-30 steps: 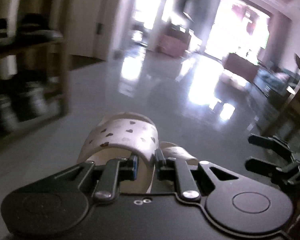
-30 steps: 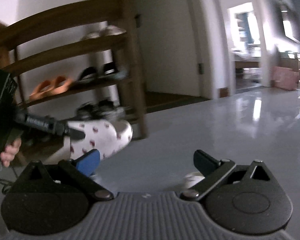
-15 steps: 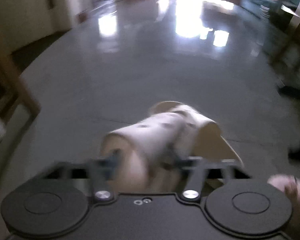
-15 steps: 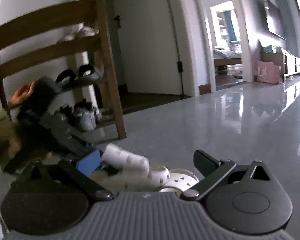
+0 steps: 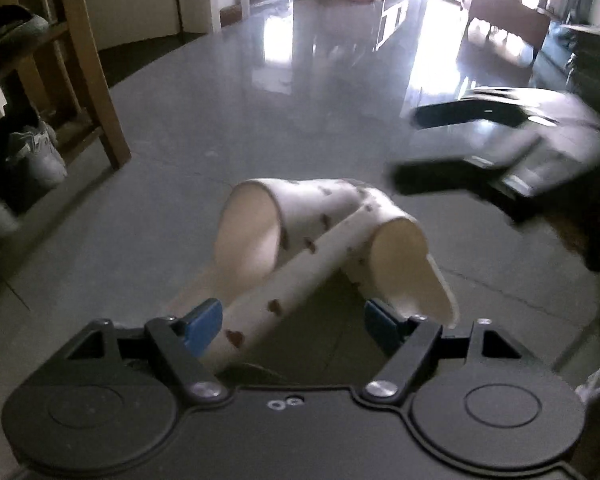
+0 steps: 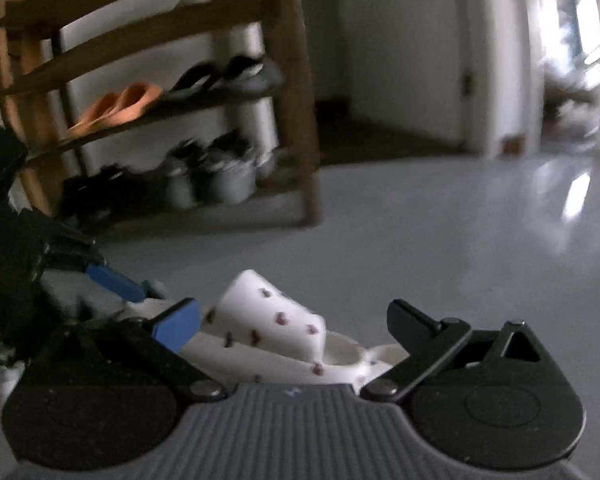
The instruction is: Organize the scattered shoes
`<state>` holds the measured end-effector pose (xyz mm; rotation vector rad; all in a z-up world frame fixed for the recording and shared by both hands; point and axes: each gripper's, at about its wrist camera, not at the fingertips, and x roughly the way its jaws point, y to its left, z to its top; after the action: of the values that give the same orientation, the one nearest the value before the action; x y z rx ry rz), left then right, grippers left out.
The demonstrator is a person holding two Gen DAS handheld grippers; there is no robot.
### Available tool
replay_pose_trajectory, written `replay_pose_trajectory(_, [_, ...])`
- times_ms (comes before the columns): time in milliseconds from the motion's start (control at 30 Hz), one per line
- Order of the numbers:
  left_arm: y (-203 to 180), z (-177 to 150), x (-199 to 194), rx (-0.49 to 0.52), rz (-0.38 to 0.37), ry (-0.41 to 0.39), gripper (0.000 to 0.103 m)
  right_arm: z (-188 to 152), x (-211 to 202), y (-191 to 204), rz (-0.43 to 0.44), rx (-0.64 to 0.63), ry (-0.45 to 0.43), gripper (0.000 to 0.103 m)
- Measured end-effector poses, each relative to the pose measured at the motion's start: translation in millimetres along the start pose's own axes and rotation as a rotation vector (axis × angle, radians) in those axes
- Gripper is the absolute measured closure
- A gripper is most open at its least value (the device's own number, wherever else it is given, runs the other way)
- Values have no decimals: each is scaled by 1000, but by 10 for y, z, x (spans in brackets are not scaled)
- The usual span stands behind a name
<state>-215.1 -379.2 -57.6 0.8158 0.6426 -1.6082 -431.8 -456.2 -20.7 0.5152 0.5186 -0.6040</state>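
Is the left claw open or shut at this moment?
Open. In the left wrist view the left claw has its blue pads set wide apart, and the white slipper lies between them, not squeezed.

Two white slippers [image 5: 320, 236] with small dark heart spots lie overlapped on the grey floor, near the wooden shoe rack [image 6: 148, 80].

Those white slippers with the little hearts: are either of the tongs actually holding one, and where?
Neither, it seems. The left tongs and right tongs both stand open around the white slippers, which seem to lie on the floor.
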Motion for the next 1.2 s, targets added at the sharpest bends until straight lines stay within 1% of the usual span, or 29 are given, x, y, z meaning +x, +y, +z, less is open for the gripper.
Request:
replay_pose_trajectory(67, [-82, 25, 8, -37, 42, -2, 24, 86, 182, -205, 109, 76, 77, 2])
replay_pose_trajectory(133, [-164, 54, 42, -112, 105, 20, 24, 98, 293, -328, 170, 127, 122, 2])
replay_pose_trajectory(233, [-246, 101, 68, -228, 141, 64, 24, 112, 563, -620, 225, 238, 231, 2])
replay_pose_trajectory(267, [-280, 131, 81, -266, 152, 85, 24, 114, 626, -667, 238, 255, 252, 2])
replay_pose_trajectory(333, [-340, 178, 131, -349, 168, 137, 24, 112, 701, -690, 262, 258, 275, 2])
replay_pose_trajectory(433, [-313, 140, 128, -455, 200, 194, 24, 101, 926, -708, 320, 221, 346, 2])
replay_pose_trajectory(467, [-302, 126, 142, -484, 213, 207, 24, 90, 1007, -722, 335, 222, 373, 2])
replay_pose_trajectory(533, [-270, 102, 184, -533, 235, 221, 24, 74, 1087, -752, 353, 236, 398, 3])
replay_pose_trajectory(567, [-261, 92, 201, -544, 243, 228, 24, 50, 1196, -783, 390, 259, 407, 6])
replay_pose_trajectory(600, [-263, 87, 213, -538, 244, 233, 24, 42, 1246, -800, 417, 279, 408, 14])
replay_pose_trajectory(633, [-264, 81, 225, -532, 246, 239, 24, 34, 1294, -816, 443, 299, 409, 20])
replay_pose_trajectory(667, [-265, 77, 225, -526, 246, 240, 24, 28, 1315, -827, 461, 312, 410, 33])
replay_pose_trajectory(733, [-262, 72, 196, -512, 243, 232, 24, 0, 1352, -853, 519, 360, 386, 41])
replay_pose_trajectory(767, [-260, 70, 182, -506, 242, 228, 24, 0, 1353, -856, 521, 360, 379, 43])
replay_pose_trajectory(867, [-256, 63, 138, -485, 237, 217, 24, -79, 1235, -843, 533, 367, 316, 51])
replay_pose_trajectory(933, [-254, 58, 109, -472, 234, 209, 23, -176, 1065, -810, 524, 387, 259, 53])
replay_pose_trajectory(1000, [-251, 53, 80, -458, 231, 201, 23, -246, 912, -793, 506, 445, 221, 62])
replay_pose_trajectory(1067, [-248, 49, 51, -444, 228, 193, 23, -289, 819, -777, 490, 489, 194, 66])
replay_pose_trajectory(1100, [-247, 46, 37, -437, 226, 189, 23, -331, 707, -761, 460, 550, 148, 68])
replay_pose_trajectory(1133, [-245, 44, 22, -431, 224, 185, 23, -351, 628, -753, 438, 579, 108, 68])
replay_pose_trajectory(1167, [-244, 42, 8, -424, 223, 181, 23, -357, 599, -747, 427, 590, 91, 68])
replay_pose_trajectory(1200, [-242, 39, -7, -417, 221, 177, 23, -358, 521, -673, 379, 600, 43, 68])
